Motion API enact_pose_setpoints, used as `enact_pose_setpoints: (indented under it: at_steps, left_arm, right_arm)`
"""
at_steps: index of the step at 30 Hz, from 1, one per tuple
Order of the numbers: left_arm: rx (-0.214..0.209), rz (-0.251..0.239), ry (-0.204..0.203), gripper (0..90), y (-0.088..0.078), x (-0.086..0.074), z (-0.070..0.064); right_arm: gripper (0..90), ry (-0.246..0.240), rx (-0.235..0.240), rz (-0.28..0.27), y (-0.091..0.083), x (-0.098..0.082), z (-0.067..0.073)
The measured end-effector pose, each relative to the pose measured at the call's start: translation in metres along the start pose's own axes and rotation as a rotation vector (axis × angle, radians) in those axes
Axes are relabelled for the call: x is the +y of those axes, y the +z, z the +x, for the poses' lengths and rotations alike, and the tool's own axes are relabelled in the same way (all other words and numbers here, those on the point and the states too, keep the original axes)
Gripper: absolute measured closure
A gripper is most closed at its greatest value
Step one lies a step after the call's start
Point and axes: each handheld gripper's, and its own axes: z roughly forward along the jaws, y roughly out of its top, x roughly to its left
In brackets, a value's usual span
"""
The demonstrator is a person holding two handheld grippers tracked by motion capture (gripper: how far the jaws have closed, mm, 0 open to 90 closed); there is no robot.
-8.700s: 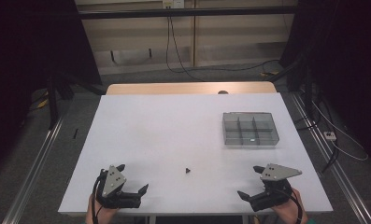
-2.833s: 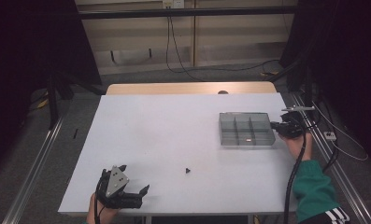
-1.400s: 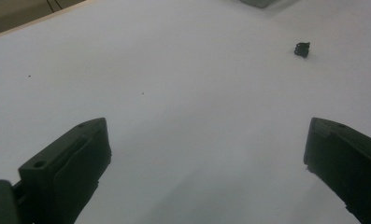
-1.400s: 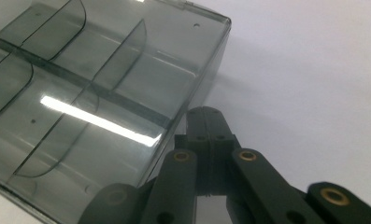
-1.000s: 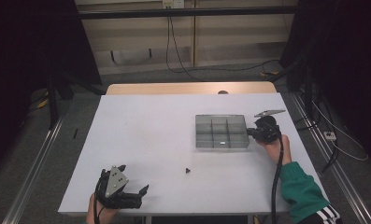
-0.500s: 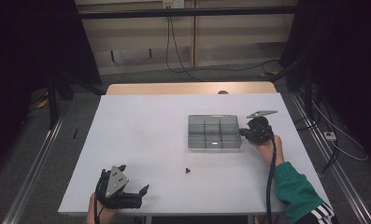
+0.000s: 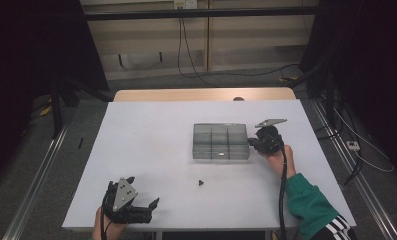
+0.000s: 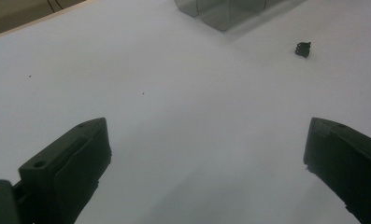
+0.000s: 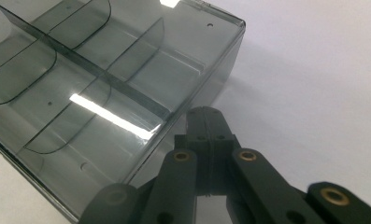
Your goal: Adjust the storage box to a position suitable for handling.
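A smoky clear compartment box [image 7: 221,149] lies right of the table's middle, with dividers inside and nothing that I can make out in it. My right gripper [image 7: 252,143] is shut, and its joined tips [image 9: 205,114] rest against the outside of the box's right wall [image 9: 223,70]. A small black piece [image 7: 200,183] sits alone on the white table in front of the box. My left gripper [image 7: 153,205] rests near the front left edge with its jaws wide apart and nothing between them. The left gripper view has the black piece [image 8: 303,49] ahead to the right and the box's corner [image 8: 220,11] beyond it.
The white table [image 7: 151,135] stretches bare to the left and behind the box. A wooden strip [image 7: 196,95] runs along its far edge. Cables and metal rails lie on the floor at both sides.
My right gripper has moved left across the table with the box sliding ahead of its tips. The left gripper and the black piece have stayed where they were.
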Motion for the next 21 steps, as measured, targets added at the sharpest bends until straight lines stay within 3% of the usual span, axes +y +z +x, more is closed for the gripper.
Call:
enact_pose_setpoints:
  at_steps: [21]
  left_arm:
    - [0.001, 0.000, 0.001, 0.7, 0.000, 0.000, 0.000]
  right_arm:
    - [90.0, -0.031, 0.021, -0.018, 0.012, 0.009, 0.021]
